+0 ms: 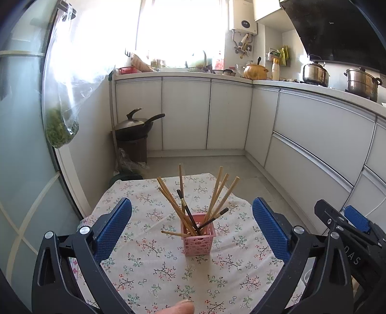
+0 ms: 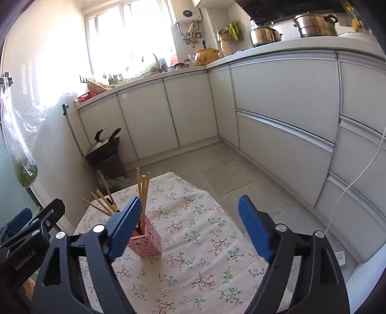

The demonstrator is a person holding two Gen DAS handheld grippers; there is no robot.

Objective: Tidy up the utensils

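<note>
Small kitchen, L-shaped run of white base cabinets (image 1: 229, 113) under a pale countertop (image 2: 277, 47). Bright window (image 1: 178, 31) above the far counter, blown out by daylight. Grey tiled floor (image 2: 231, 169). Black range hood (image 1: 337, 31) upper right, steel pots (image 1: 316, 73) below it. White water heater (image 1: 243, 20) on the wall. Lidded wok (image 1: 135, 125) on a dark stand in the corner. Clear bag of greens (image 1: 61, 130) hangs left. Floral tablecloth (image 1: 156, 265) in the foreground.
</note>
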